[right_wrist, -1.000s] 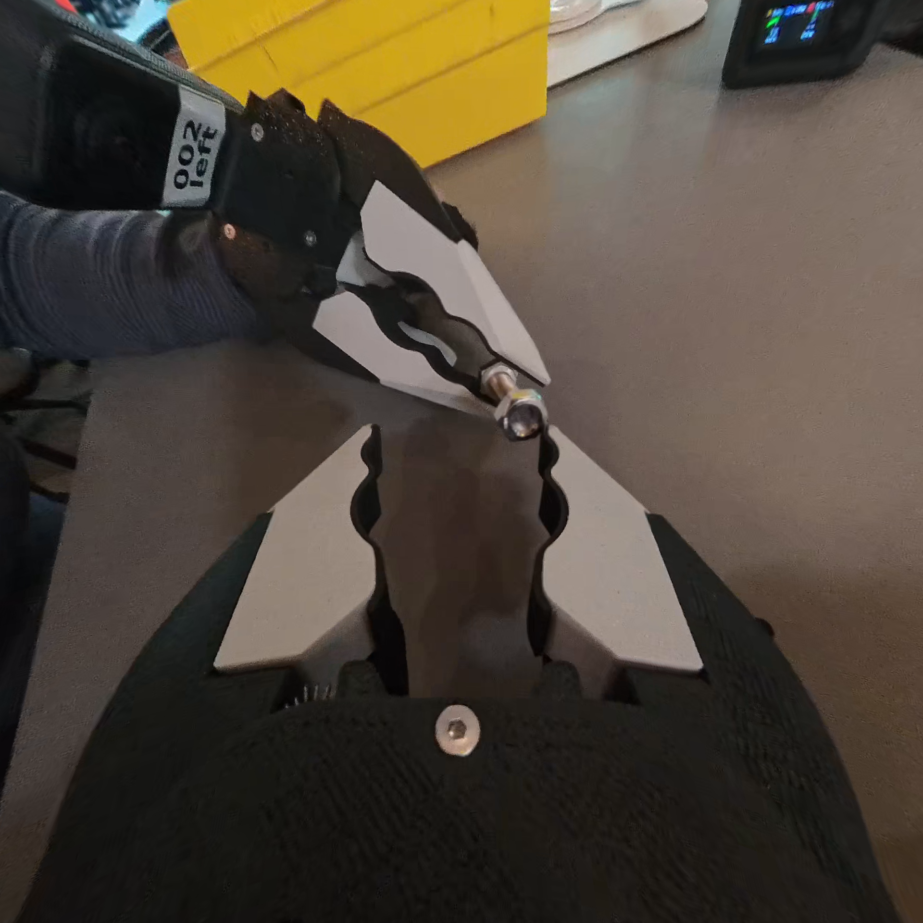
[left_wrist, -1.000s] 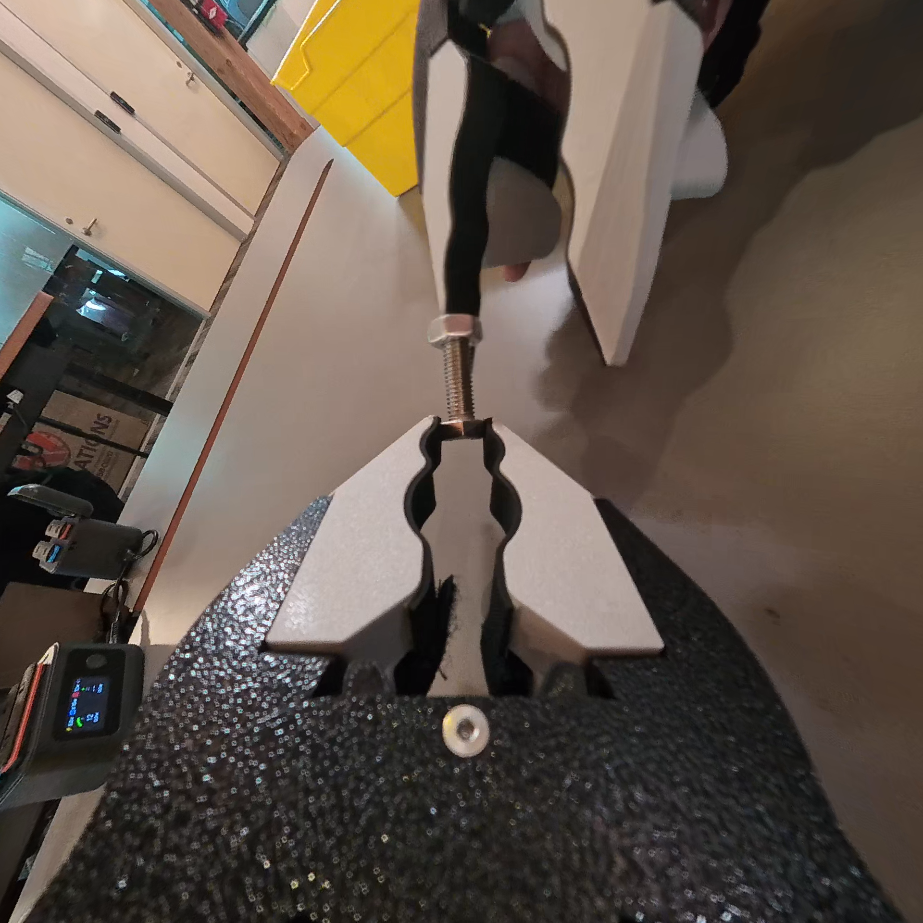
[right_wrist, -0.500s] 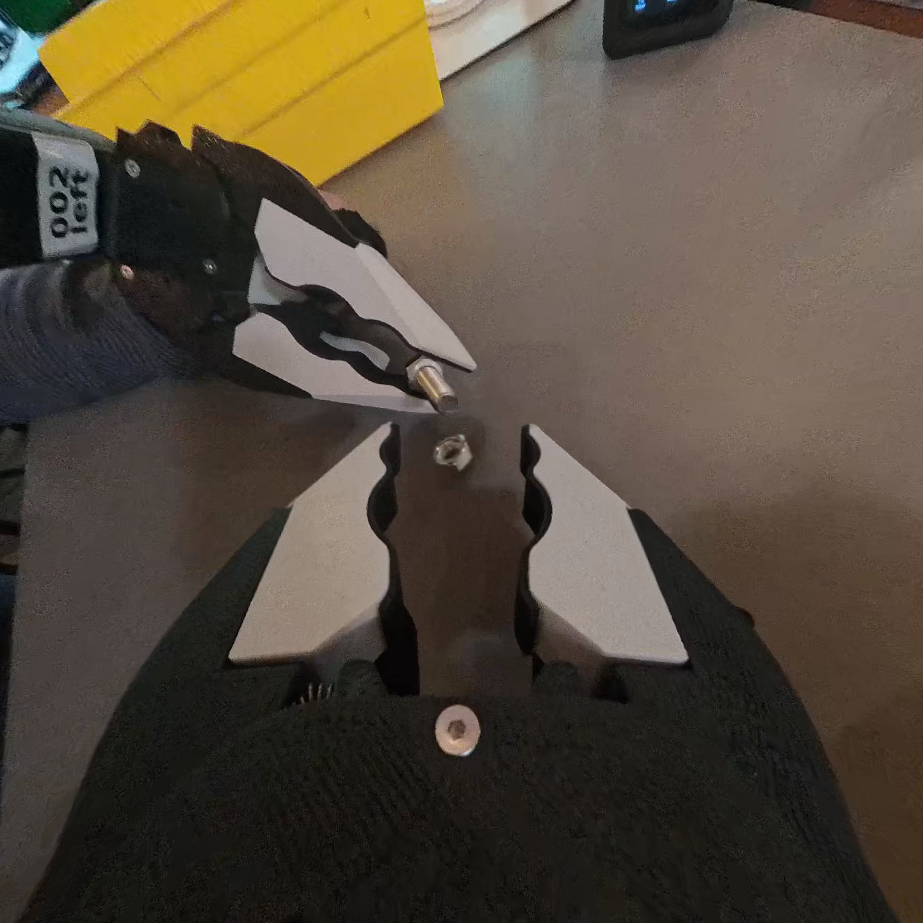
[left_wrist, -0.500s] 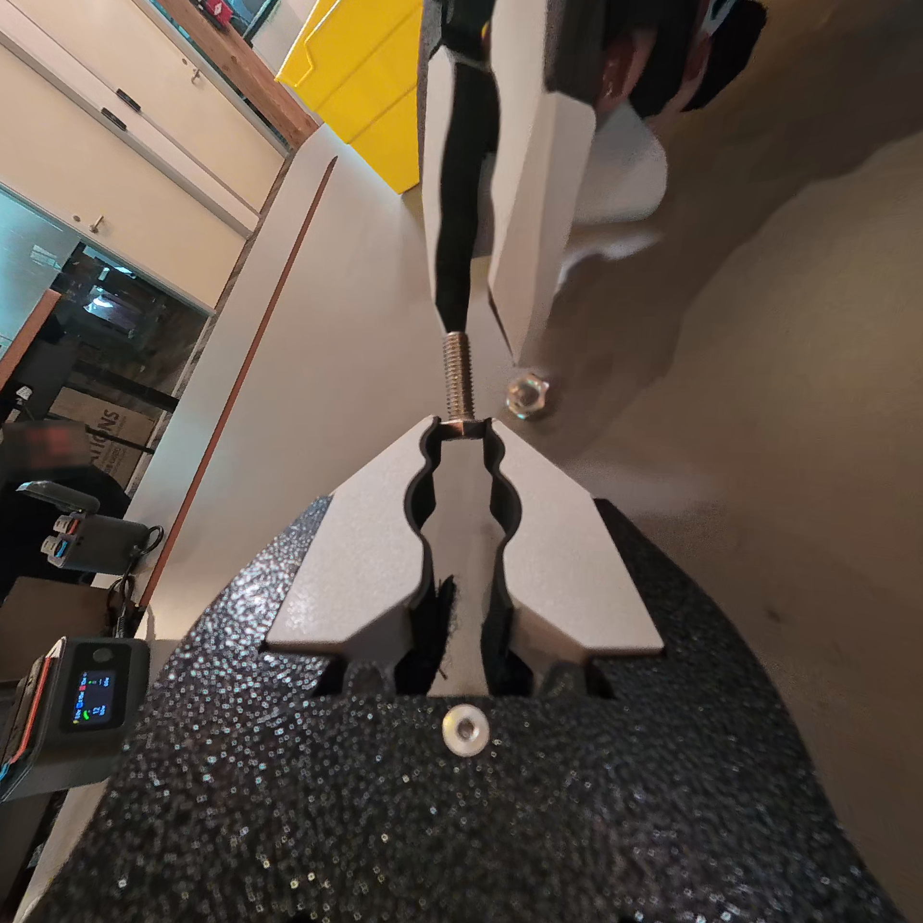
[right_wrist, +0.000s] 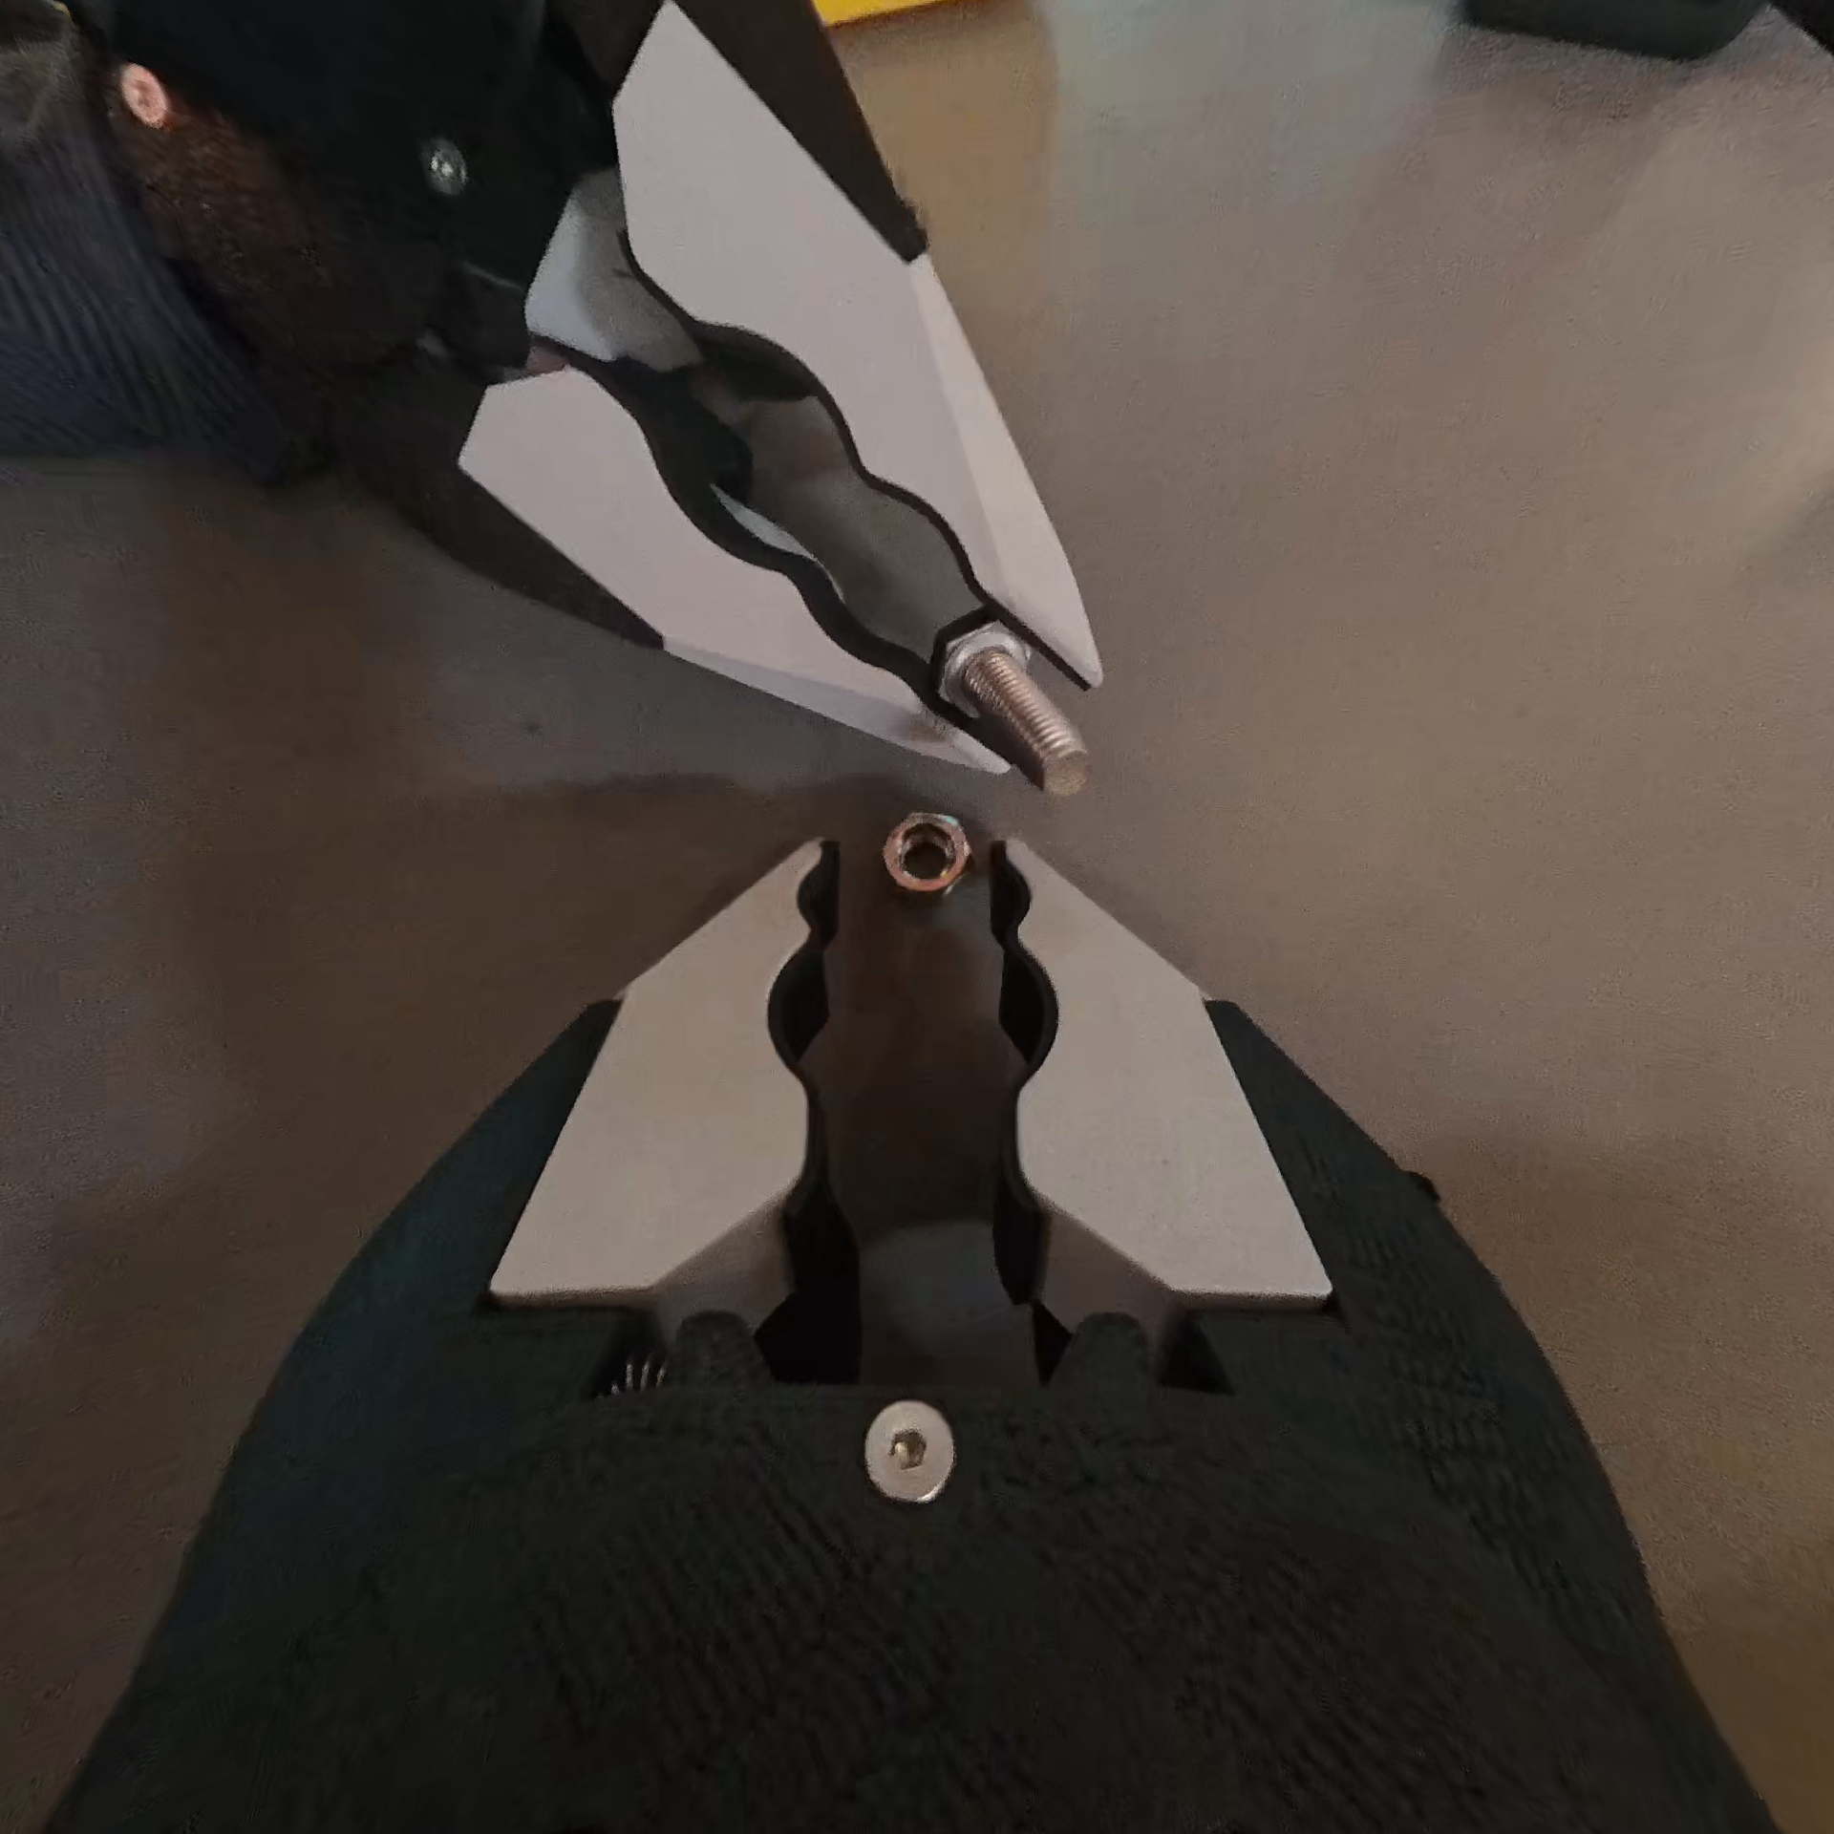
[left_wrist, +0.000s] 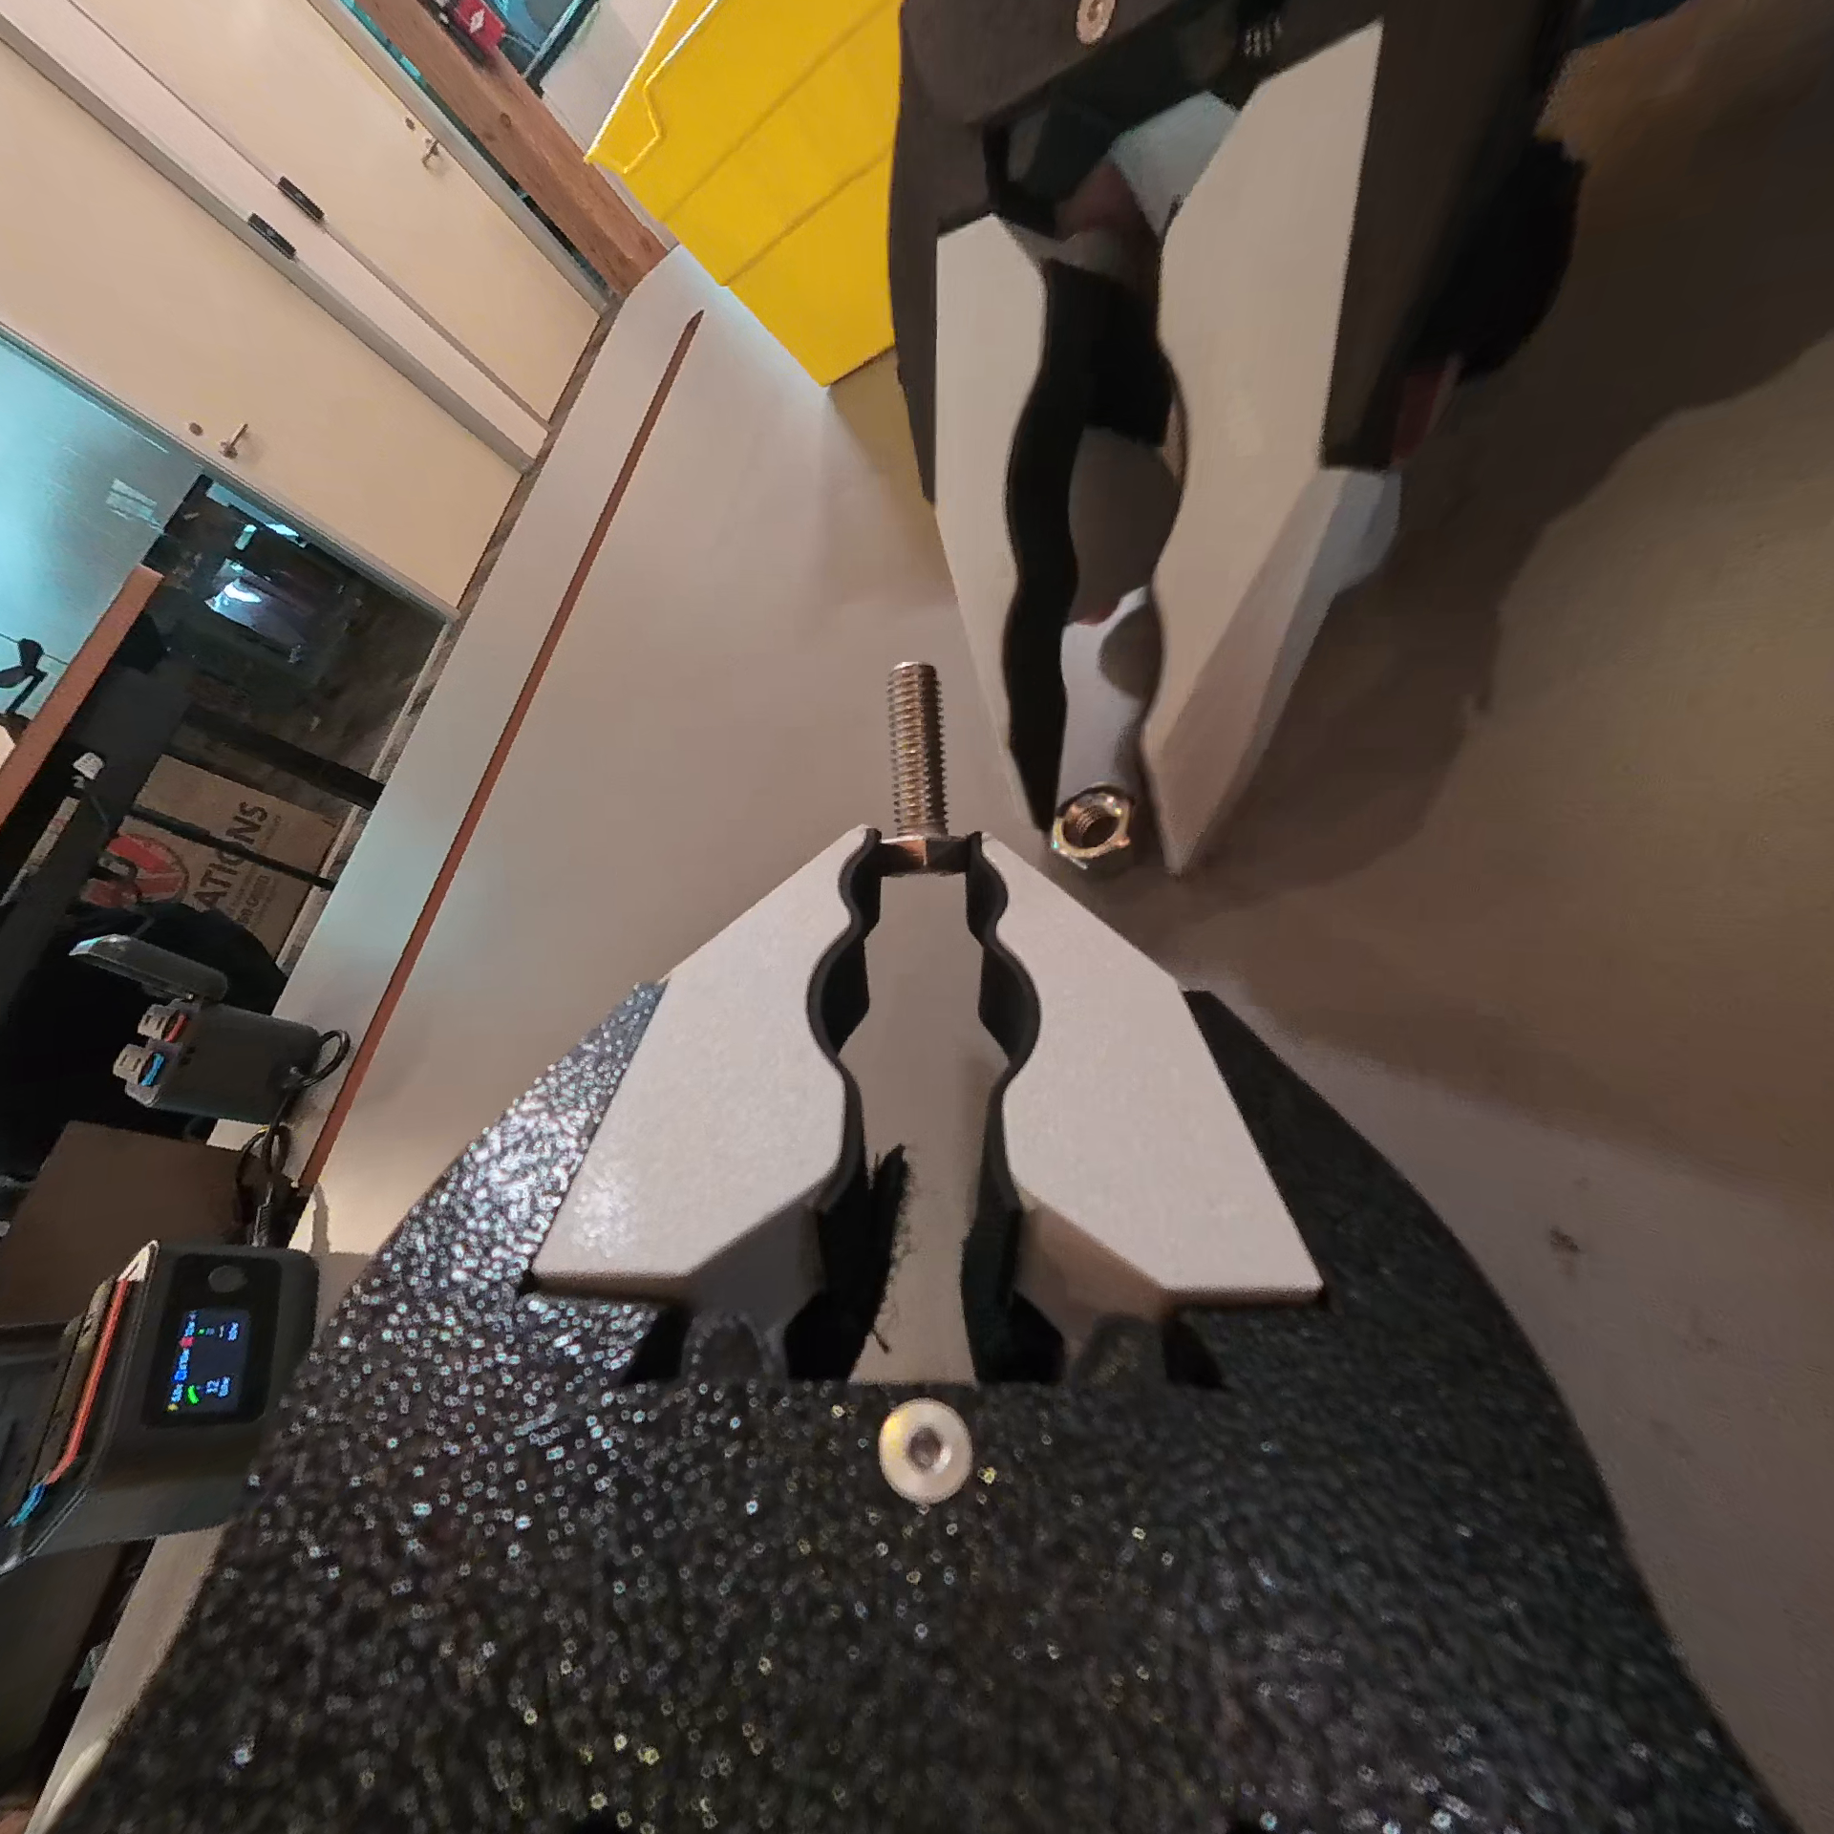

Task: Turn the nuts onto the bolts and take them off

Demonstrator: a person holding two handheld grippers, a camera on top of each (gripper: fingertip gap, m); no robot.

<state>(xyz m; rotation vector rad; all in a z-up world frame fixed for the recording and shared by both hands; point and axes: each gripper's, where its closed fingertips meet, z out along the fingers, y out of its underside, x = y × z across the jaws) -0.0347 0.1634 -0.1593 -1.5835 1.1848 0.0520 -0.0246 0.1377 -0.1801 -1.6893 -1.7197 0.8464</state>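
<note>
The nut (right_wrist: 925, 859) lies loose on the grey table (right_wrist: 1439, 595), hole facing the right wrist camera, just at the tips of the right gripper (right_wrist: 913, 863). That gripper's fingers are spread, one tip on each side of the nut with a sliver of table showing between metal and pad, so they bracket it without pinching it. In the left wrist view the same nut (left_wrist: 1092, 836) sits on the table under the far gripper's open tips, just to the right of the bolt.

The bolt (left_wrist: 915, 764) is bare, its thread exposed from the head to the flat end. Its hex head is pinched between the tips of the left gripper (left_wrist: 923, 861), whose fingers are pressed in on it, and the shank points away from the camera. From the right wrist view the bolt (right_wrist: 1022, 715) slants down toward the table, its end near the nut but not touching it.

Farther out, a yellow bin (left_wrist: 774, 169) stands at the far edge of the table, with pale cabinets (left_wrist: 248, 218) behind it and a small black device with a lit screen (left_wrist: 198, 1379) at the near left.

Judging from this layout, the nut is off the bolt, so one removal looks complete. What is left seems to be picking the nut up again: closing the right fingers on it, then lining its hole up with the bolt's end for another turn on. The flat-lying nut may slide or tip as the tips close.
</note>
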